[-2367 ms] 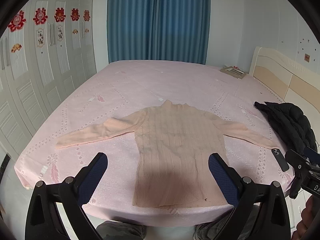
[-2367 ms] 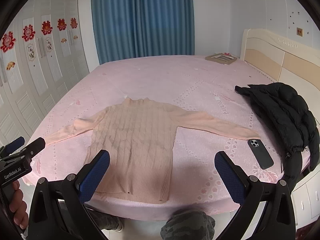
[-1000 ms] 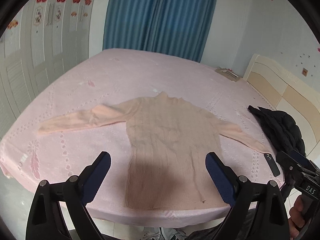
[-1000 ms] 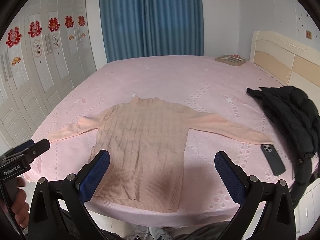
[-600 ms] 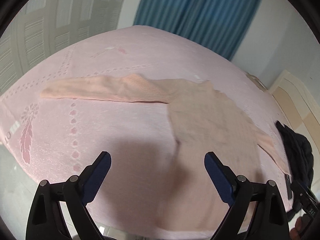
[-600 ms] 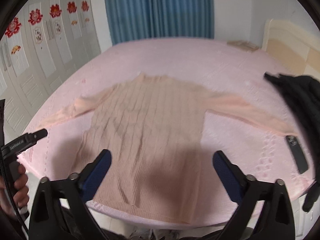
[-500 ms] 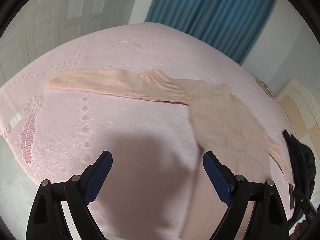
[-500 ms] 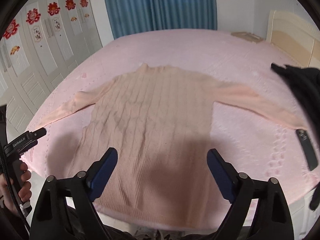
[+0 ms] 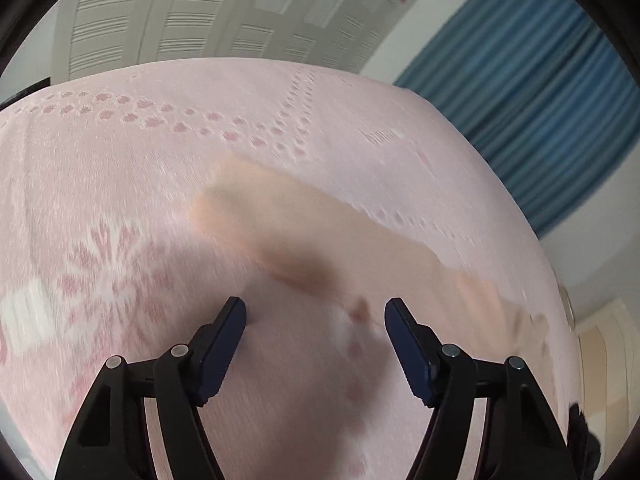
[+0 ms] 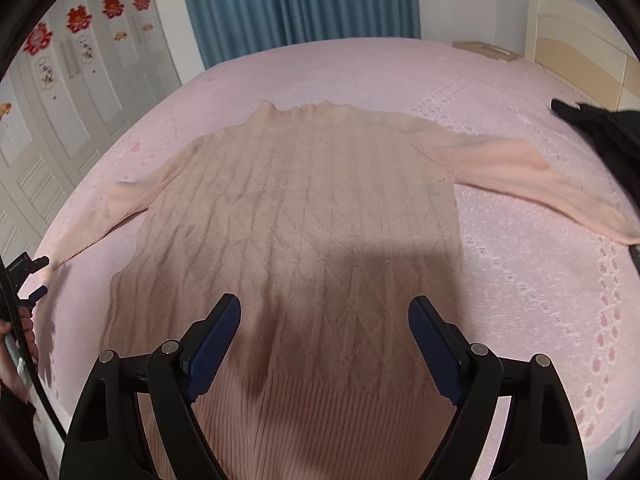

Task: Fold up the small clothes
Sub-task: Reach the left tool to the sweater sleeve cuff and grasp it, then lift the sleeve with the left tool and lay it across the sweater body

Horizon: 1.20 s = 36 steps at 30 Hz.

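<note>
Pink bed (image 10: 520, 240) carries one peach sweater (image 10: 304, 200); two hand-held grippers, left (image 9: 316, 312) and right (image 10: 325, 312), narrowing, grip nothing.

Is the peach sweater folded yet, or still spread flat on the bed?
Spread flat, unfolded. The peach cable-knit sweater lies face-up on the pink patterned bedspread, both sleeves stretched out sideways, hem straight, no layer doubled over.

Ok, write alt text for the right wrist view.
A peach cable-knit sweater lies flat, sleeves spread, on a pink bedspread. The right gripper hangs over its lower half, jaws closing with nothing pinched between them. The left gripper shows at the left edge, near a sleeve end.
</note>
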Available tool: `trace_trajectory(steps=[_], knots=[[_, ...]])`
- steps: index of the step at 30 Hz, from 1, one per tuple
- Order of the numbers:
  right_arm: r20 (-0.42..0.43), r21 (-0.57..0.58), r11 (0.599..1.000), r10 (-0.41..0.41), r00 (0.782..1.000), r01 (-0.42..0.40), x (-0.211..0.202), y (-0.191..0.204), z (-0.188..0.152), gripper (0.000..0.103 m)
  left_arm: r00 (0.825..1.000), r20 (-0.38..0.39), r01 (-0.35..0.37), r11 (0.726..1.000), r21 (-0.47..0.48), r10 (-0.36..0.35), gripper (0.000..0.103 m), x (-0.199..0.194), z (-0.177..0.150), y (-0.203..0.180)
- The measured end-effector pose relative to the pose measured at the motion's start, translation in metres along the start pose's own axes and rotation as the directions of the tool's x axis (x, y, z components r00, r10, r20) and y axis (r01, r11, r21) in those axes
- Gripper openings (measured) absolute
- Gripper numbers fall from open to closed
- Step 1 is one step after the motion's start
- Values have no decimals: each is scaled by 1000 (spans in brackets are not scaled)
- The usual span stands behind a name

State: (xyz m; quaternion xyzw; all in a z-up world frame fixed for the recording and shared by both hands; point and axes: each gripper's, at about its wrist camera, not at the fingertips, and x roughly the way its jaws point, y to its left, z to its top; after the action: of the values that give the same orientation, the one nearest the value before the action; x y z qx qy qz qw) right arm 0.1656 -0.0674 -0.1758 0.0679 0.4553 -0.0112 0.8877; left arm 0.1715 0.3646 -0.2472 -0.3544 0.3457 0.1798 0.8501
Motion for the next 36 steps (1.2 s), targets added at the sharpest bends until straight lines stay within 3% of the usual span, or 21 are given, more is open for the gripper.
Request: trace_trajectory(steps=[6,9,10,11,15,21,25,29,31,34,36], knots=[[-27,23,1000,3,1000,-3,17,-4,7,84,998,42,-34,997,-76,37,55,25,26,9],[-33,38,999,11,999,-10,21,-6,13,84,987,59,-148,988,-32,150,30,36,30,2],[-34,41,999,14,999,-12,21,-7,14,83,980,65,-187,982,-12,188,14,39,32,-1],[-35,43,999,17,999,-15,22,-7,17,83,979,66,-192,981,8,191,10,40,33,-3],[-12,37,999,14,1000,-14,15,-14,23,82,980,82,-185,980,74,179,10,31,46,-31],[18,27,1000,-12,1000,11,-6,-47,30,82,987,151,-92,972,216,60,9,-15,52,-145],[38,3,999,-39,999,39,-20,-76,34,82,986,165,-33,937,346,-27,9,-36,22,-253],[66,4,999,-38,997,38,-36,-115,39,82,985,133,34,879,475,-110,9,-38,-25,-361],[82,2,999,-52,995,52,-41,-131,40,82,985,76,88,841,533,-152,9,-30,-60,-415],[88,23,998,-62,994,61,-47,-159,37,82,983,-1,149,791,593,-184,9,-12,-115,-474],[82,32,997,-66,994,63,-49,-173,33,82,979,-57,189,769,611,-195,9,-1,-154,-491]])
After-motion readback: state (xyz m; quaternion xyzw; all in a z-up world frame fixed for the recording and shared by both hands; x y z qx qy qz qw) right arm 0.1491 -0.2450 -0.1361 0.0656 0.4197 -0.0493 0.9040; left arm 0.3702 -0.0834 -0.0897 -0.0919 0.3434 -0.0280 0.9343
